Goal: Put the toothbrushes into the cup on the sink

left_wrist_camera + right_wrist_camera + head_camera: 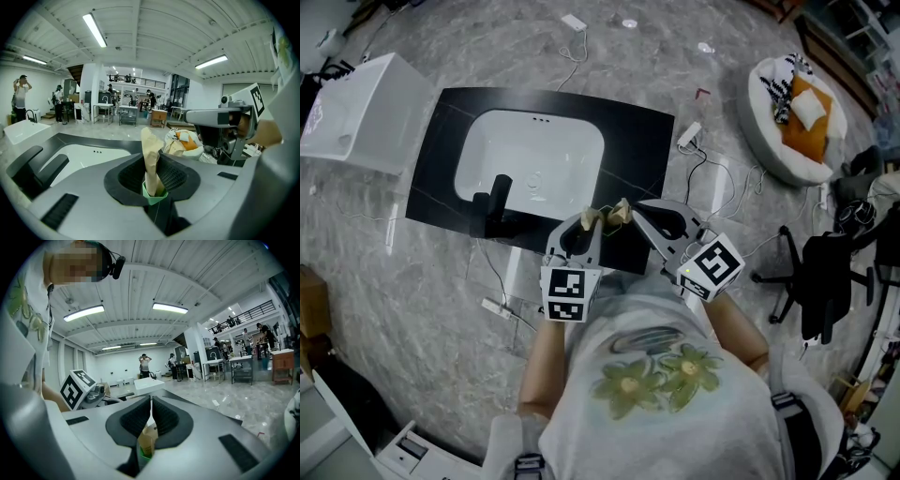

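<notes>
I stand at the front edge of the black sink counter (441,187), which holds a white basin (530,159) and a black faucet (495,199). My left gripper (589,223) is shut on a tan paper-wrapped toothbrush (150,145) with a green end; it stands up between the pads (173,176). My right gripper (628,217) is shut, with a second tan wrapped toothbrush (147,439) pinched low between its pads (164,416). Both tips nearly touch above the counter's front. No cup shows in any view.
A white square box (356,112) sits left of the counter. A white beanbag with an orange cushion (797,117) and a black office chair (825,272) stand to the right. Cables and a power strip (497,307) lie on the marble floor. People stand far off.
</notes>
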{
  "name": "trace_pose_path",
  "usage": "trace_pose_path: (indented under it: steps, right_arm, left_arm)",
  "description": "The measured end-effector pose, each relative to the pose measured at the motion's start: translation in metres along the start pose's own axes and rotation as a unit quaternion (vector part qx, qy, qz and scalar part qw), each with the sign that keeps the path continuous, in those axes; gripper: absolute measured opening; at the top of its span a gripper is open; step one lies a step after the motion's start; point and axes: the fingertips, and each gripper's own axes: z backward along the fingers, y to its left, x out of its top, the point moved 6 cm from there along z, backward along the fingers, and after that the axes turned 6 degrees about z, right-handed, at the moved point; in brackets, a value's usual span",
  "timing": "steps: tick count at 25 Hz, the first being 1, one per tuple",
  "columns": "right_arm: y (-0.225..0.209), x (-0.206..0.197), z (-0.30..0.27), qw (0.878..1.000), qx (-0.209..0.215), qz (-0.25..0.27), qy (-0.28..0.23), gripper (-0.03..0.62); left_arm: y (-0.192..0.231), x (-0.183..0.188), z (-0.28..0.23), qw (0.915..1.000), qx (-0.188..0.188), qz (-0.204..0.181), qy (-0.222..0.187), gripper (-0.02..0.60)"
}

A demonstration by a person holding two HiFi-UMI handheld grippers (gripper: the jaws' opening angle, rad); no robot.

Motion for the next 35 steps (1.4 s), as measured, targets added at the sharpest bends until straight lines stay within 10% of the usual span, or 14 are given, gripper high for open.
trace_pose_path:
  steps: [35]
  right_arm:
    - [-0.006, 0.007, 0.033, 1.0, 0.019, 0.012, 0.01, 0.048]
  left_arm:
    - [-0.012, -0.028, -0.01, 0.9978, 0.06, 0.019, 0.019, 0.091]
